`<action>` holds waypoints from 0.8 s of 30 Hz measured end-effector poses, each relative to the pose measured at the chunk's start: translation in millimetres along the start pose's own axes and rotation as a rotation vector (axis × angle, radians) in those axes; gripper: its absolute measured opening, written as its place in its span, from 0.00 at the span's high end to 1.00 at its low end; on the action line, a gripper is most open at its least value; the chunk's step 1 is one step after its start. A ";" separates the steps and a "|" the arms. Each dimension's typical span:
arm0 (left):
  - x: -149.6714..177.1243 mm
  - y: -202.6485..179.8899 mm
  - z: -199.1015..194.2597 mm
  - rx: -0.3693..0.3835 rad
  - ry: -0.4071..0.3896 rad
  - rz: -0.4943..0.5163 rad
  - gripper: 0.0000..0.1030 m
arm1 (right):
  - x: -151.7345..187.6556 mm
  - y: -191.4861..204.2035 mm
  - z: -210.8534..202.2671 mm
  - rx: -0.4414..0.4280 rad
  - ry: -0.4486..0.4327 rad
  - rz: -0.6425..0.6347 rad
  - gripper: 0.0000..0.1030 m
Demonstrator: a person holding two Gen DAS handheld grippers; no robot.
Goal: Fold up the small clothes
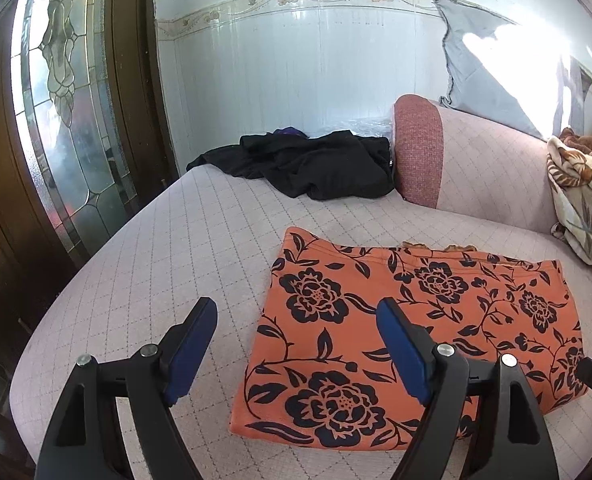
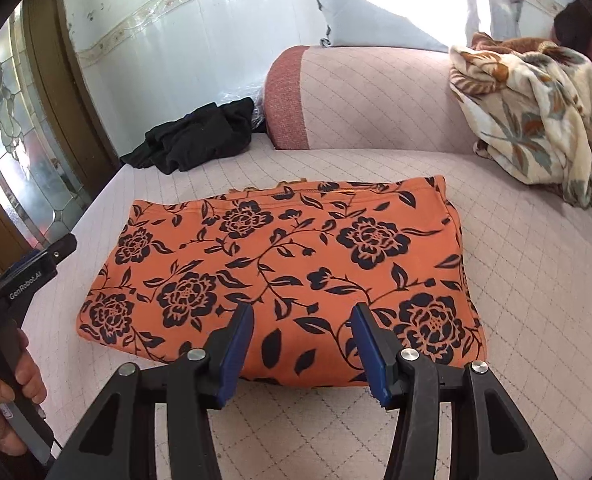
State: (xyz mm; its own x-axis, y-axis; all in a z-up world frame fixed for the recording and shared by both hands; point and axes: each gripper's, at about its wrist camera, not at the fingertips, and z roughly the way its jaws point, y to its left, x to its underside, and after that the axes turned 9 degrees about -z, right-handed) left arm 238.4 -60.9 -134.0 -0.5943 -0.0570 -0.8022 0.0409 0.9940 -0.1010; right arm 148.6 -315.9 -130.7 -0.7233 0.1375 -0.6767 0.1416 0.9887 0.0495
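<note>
A quilted pink sofa seat (image 2: 516,280) holds an orange garment with black flowers (image 2: 296,256), folded flat near its front edge. Both the left gripper (image 1: 296,320) and right gripper (image 2: 302,320) hover over it, jaws apart, gripping nothing. Black clothes (image 1: 316,164) lie at the far corner.

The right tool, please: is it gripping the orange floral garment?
No, the right tool is open above the orange floral garment, holding nothing.
</note>
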 end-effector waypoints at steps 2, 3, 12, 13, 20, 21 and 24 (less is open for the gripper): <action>0.9 -1.5 1.6 -0.001 0.001 0.004 0.20 | 4.0 -6.4 5.8 0.007 0.000 0.019 0.47; 1.2 -2.1 2.4 0.002 0.003 0.003 0.20 | 5.6 -9.1 9.2 0.005 0.004 0.026 0.47; 9.1 -21.5 2.9 0.048 0.013 0.046 0.20 | 12.7 -24.8 31.9 0.036 0.028 0.056 0.47; 10.5 -24.2 2.4 0.054 0.016 0.051 0.20 | 12.9 -25.0 32.5 0.038 0.028 0.057 0.47; 19.4 -36.3 3.4 0.078 0.040 0.079 0.20 | 13.3 -17.8 40.2 0.032 0.037 0.050 0.47; 20.6 -37.4 3.9 0.079 0.045 0.081 0.20 | 13.1 -16.5 41.6 0.029 0.038 0.049 0.47; 23.5 -38.1 4.7 0.085 0.054 0.080 0.20 | 12.8 -13.5 46.8 0.022 0.044 0.051 0.47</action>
State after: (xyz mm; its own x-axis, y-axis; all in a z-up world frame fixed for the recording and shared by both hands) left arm 226.6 -100.6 -151.8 -0.6284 0.0296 -0.7773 0.1563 0.9837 -0.0889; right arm 169.1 -330.3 -174.5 -0.7437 0.1907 -0.6407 0.1933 0.9789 0.0670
